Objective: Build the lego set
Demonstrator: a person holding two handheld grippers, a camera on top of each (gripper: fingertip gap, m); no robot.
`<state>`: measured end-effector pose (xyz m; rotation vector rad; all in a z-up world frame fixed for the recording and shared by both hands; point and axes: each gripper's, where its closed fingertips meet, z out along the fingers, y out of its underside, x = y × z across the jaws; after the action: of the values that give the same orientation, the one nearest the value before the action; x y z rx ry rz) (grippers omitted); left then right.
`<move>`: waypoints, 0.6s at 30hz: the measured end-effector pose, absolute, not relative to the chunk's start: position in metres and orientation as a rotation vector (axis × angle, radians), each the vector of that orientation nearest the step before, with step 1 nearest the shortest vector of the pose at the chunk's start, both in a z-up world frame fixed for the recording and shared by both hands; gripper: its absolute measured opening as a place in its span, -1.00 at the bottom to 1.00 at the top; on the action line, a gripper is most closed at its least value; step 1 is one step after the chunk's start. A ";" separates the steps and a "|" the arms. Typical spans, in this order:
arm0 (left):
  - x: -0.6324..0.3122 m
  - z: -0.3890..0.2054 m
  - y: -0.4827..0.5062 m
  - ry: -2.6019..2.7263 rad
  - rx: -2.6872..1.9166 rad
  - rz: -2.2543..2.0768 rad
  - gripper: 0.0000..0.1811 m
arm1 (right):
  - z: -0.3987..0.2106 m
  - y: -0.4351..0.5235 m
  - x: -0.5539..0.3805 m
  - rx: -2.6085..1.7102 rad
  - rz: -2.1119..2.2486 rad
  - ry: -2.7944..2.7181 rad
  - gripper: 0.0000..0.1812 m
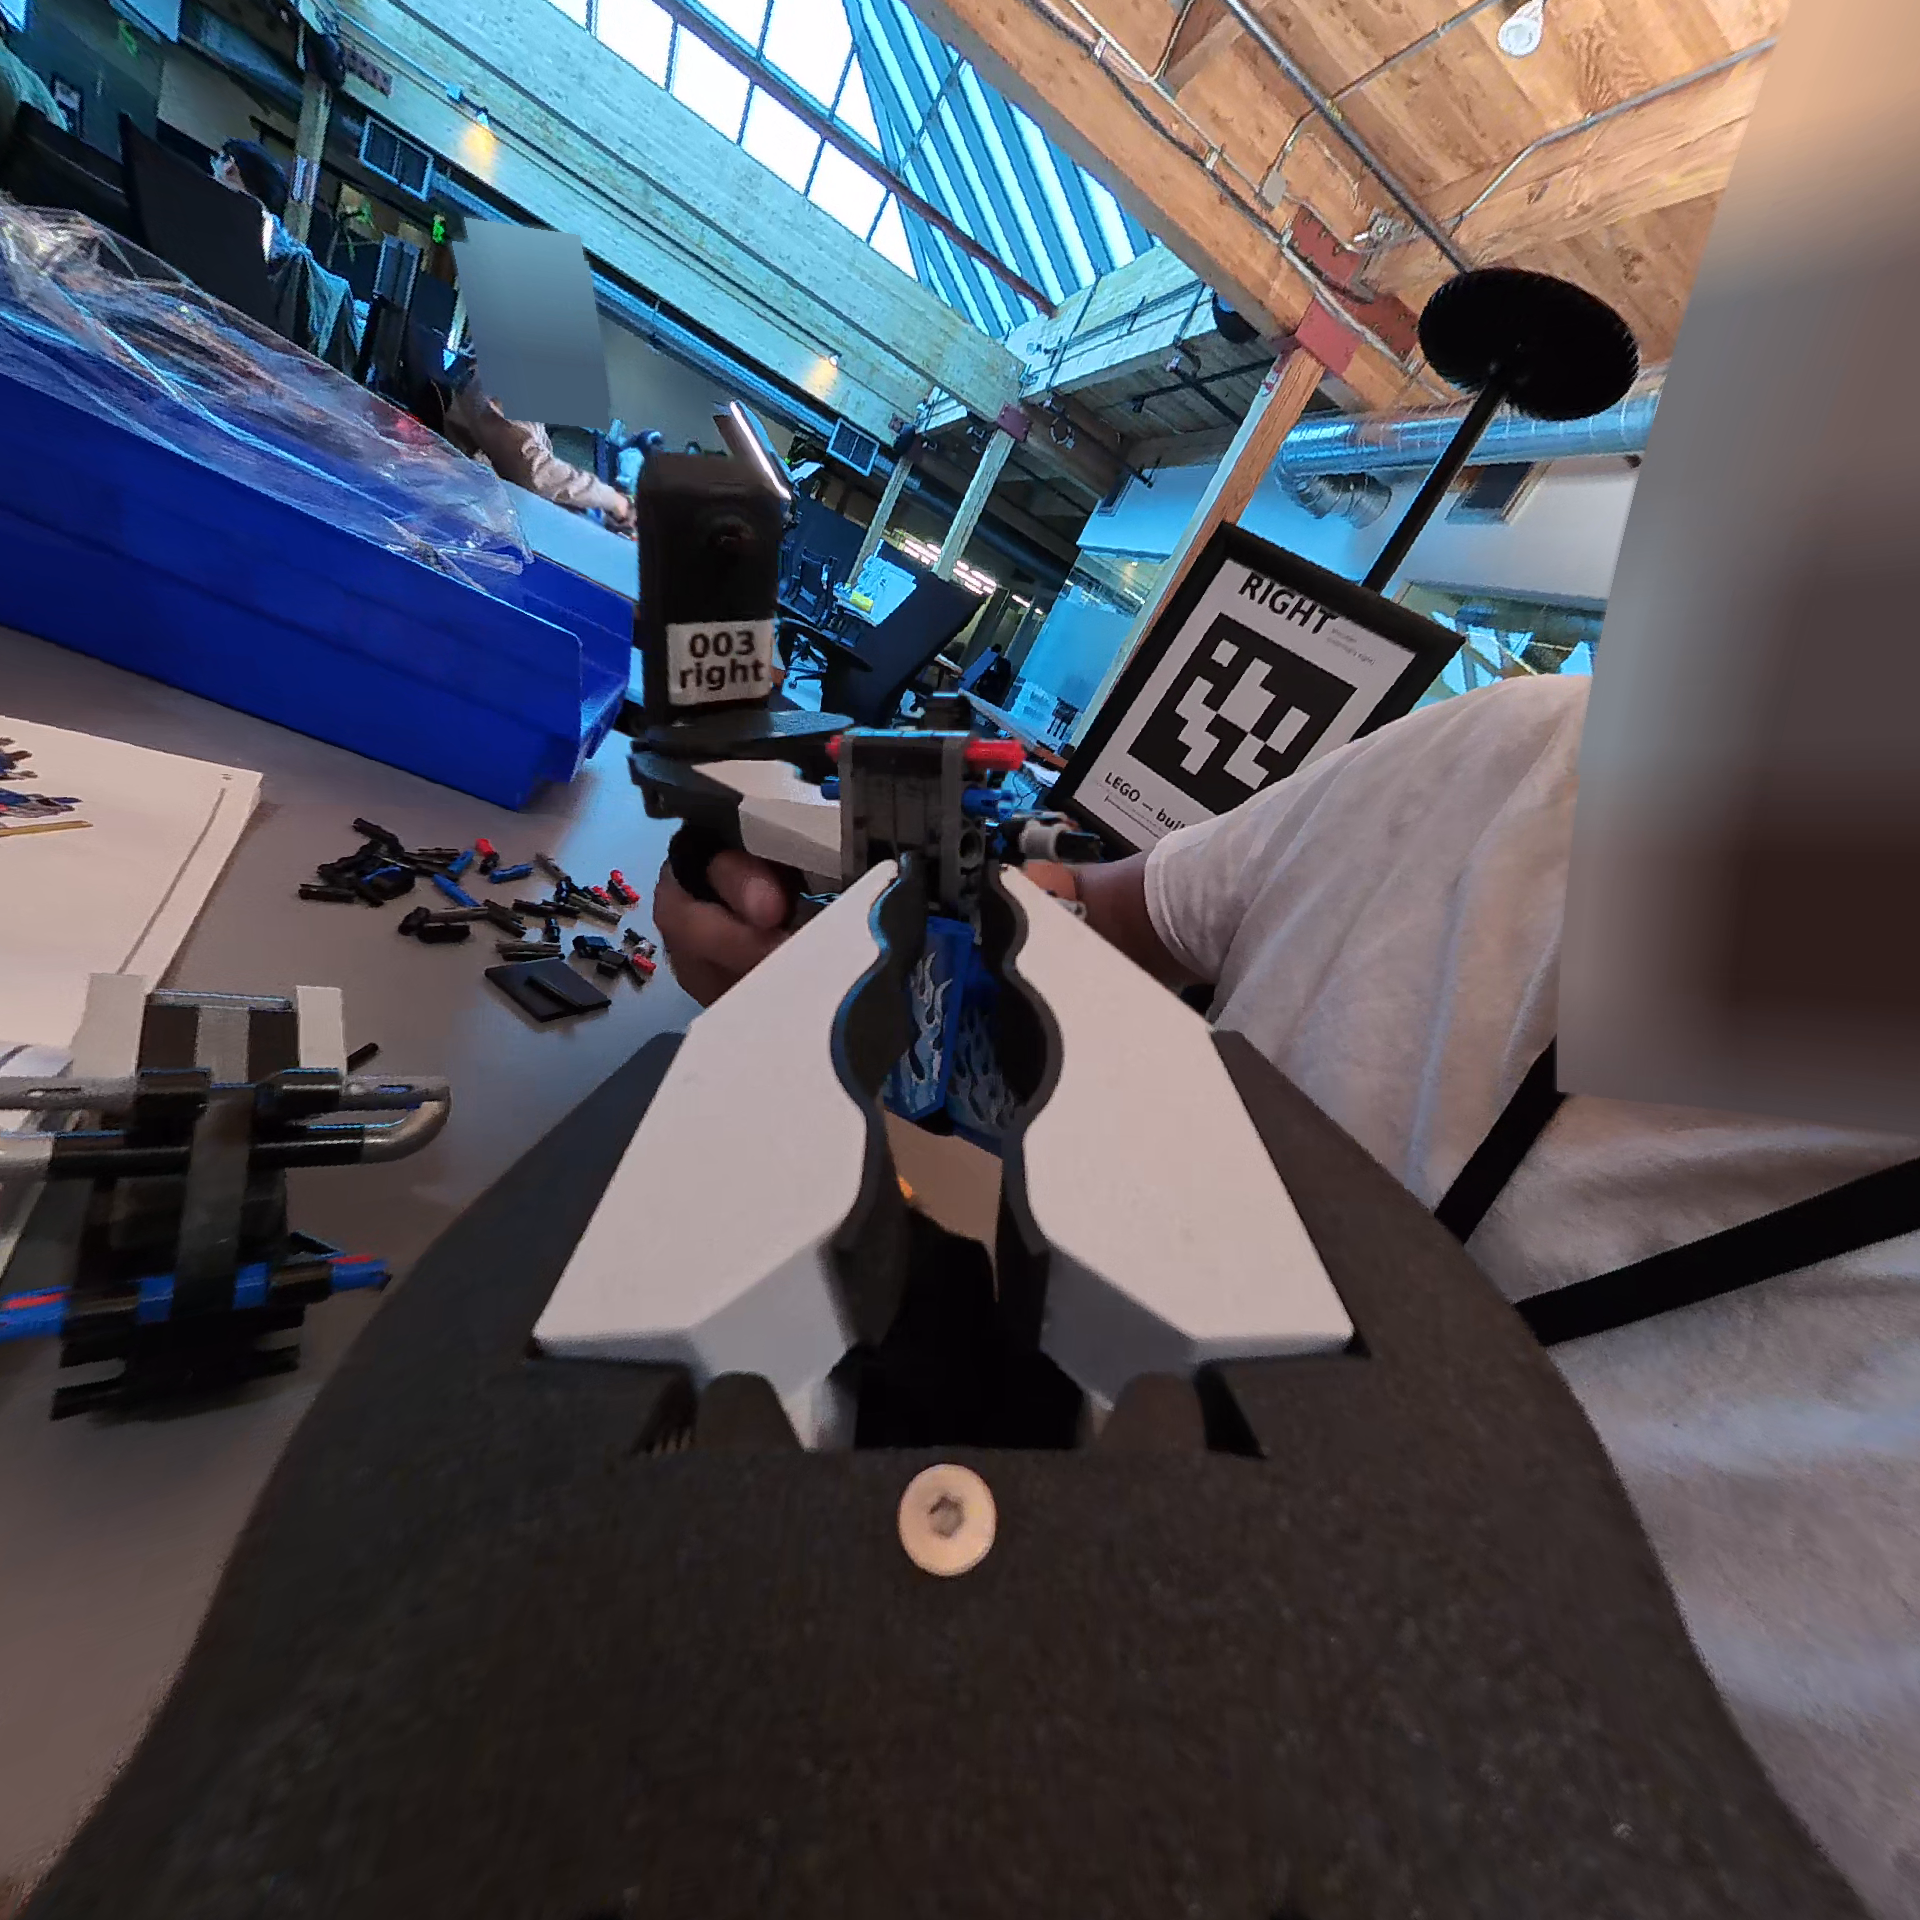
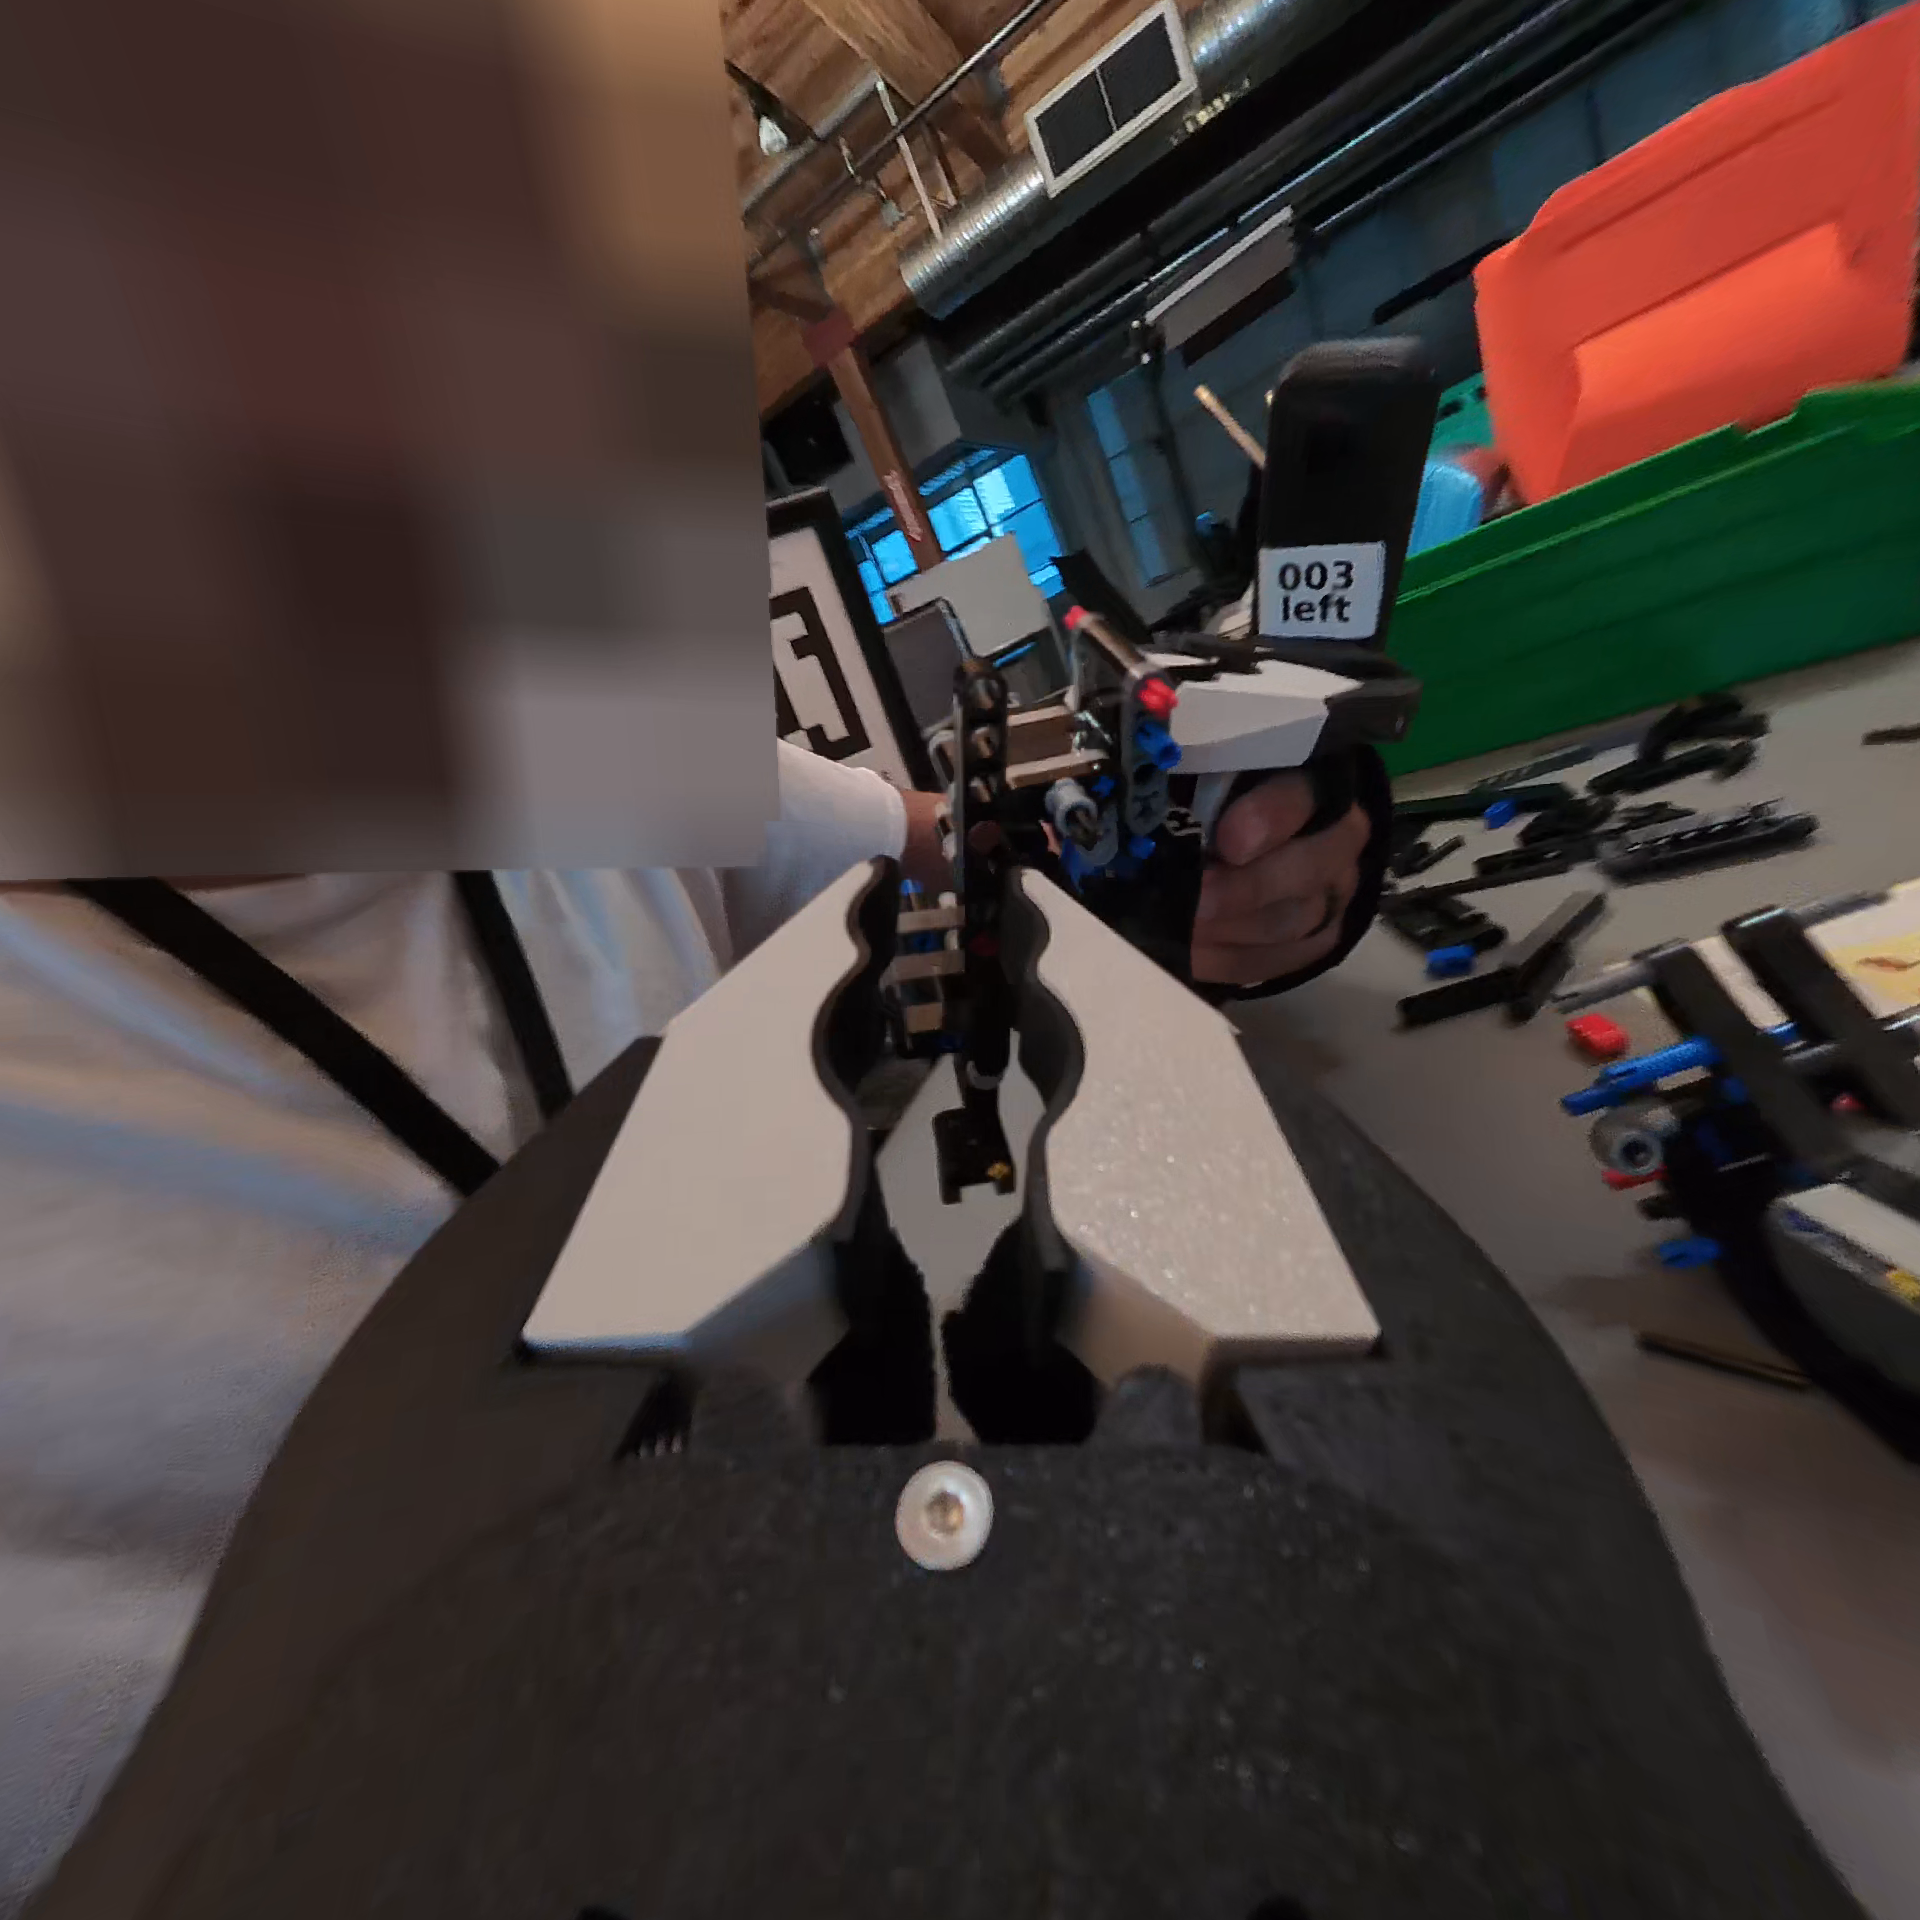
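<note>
I hold a lego sub-assembly (image 1: 906,798) of grey, black, blue and red parts in the air above the table, between both grippers. My left gripper (image 1: 940,883) is shut on its end with the blue flame-printed panel (image 1: 951,1023). My right gripper (image 2: 956,883) is shut on a black holed beam (image 2: 982,790) of the same assembly (image 2: 1101,748). The right gripper also shows in the left wrist view (image 1: 774,795), and the left gripper shows in the right wrist view (image 2: 1195,727). A hand (image 2: 1278,883) grips each handle.
A second, larger sub-assembly (image 1: 208,1174) lies on the grey table (image 1: 520,1091), also in the right wrist view (image 2: 1745,1091). Loose small parts (image 1: 499,904) and black beams (image 2: 1558,831) are scattered. A booklet (image 1: 94,862), blue bin (image 1: 260,603), green bin (image 2: 1662,592) and framed marker sign (image 1: 1247,696) stand around. A person's white shirt (image 1: 1403,935) is close. Only a small space, under 4 cm, lies between the two pairs of fingers.
</note>
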<state>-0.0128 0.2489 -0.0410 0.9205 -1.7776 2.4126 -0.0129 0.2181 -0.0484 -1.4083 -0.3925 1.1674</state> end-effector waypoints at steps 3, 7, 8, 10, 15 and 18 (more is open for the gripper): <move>-0.012 -0.043 0.248 -1.767 0.919 2.407 -0.92 | -0.048 0.221 -0.011 -1.404 1.059 -0.408 -0.86; -0.012 -0.044 0.247 -1.765 0.929 2.404 -0.92 | -0.051 0.222 -0.010 -1.420 1.040 -0.407 -0.91; -0.011 -0.045 0.248 -1.771 0.938 2.404 -0.92 | -0.052 0.223 -0.008 -1.429 1.033 -0.402 -0.92; -0.009 -0.049 0.249 -1.783 0.950 2.391 -0.92 | -0.051 0.225 -0.005 -1.433 1.001 -0.400 -0.92; -0.009 -0.061 0.246 -1.791 0.949 2.325 -0.90 | -0.053 0.222 -0.007 -1.459 0.877 -0.478 -0.92; -0.008 -0.064 0.247 -1.823 0.953 2.321 -0.90 | -0.056 0.222 -0.008 -1.492 0.835 -0.497 -0.92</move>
<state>-0.0077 0.2475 -0.0641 0.9535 -1.8228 2.3206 -0.0082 0.2219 -0.0563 -1.4917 -0.4966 0.8354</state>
